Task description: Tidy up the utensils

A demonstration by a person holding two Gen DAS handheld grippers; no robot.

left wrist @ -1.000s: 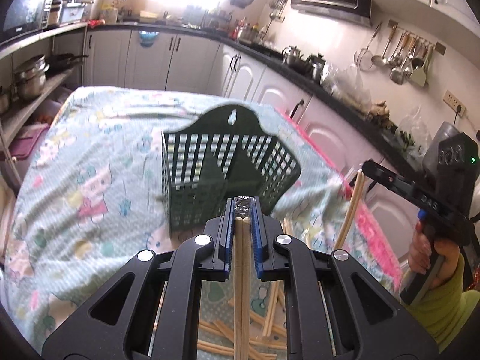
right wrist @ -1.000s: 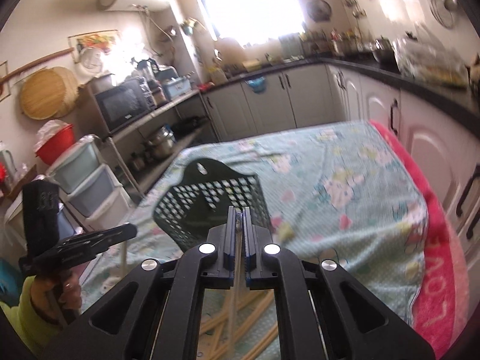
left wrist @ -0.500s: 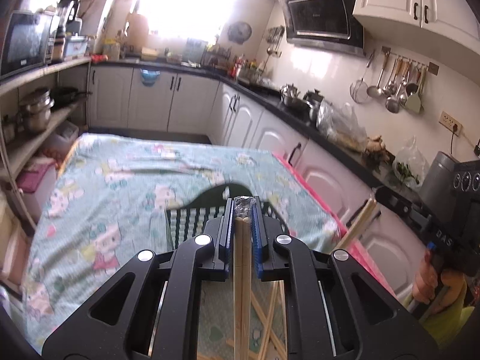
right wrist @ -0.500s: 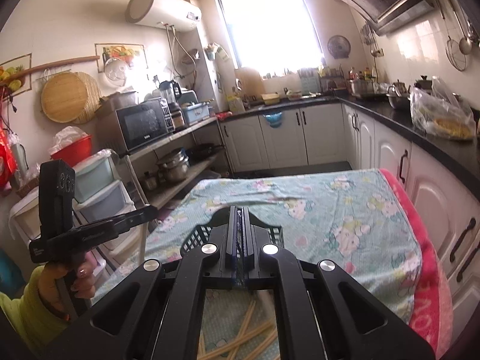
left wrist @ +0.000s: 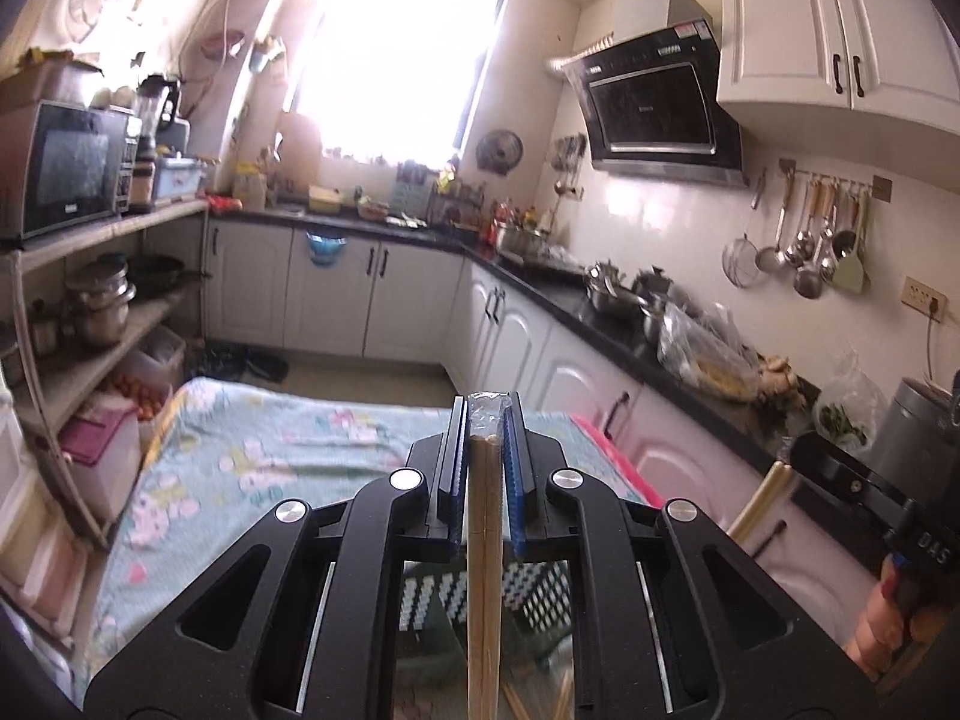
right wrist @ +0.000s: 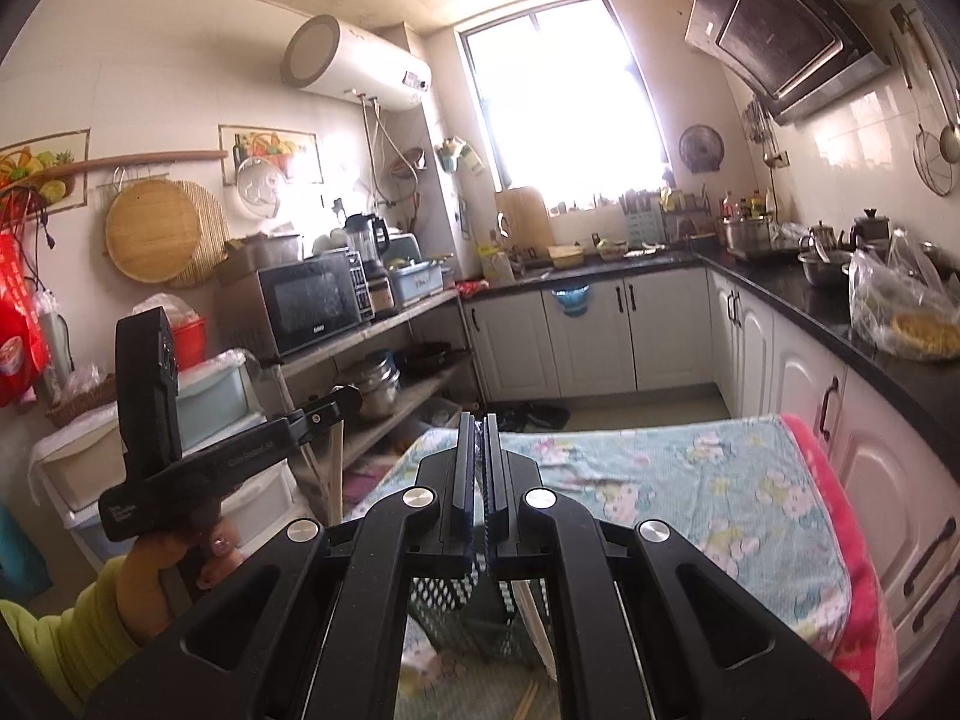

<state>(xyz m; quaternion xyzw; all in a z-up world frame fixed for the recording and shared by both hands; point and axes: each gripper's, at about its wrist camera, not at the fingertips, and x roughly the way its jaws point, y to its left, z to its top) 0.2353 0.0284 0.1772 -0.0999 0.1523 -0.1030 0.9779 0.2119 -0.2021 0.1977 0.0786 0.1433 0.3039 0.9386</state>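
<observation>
Chopsticks (left wrist: 483,552) are clamped in the left gripper (left wrist: 485,420) above the near green basket (left wrist: 528,600); the right gripper (right wrist: 478,438) is shut on another. Misalignment risks a missed compartment.

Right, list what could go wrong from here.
1. Each gripper carries chopsticks: the left gripper clamps a pair, and the right gripper's stick shows only from the other camera. Held near one end, they could swing or slip.
2. The green slotted basket sits below both cameras, mostly hidden by the gripper bodies, so lowering could miss a compartment or catch the rim and tip it.
</observation>
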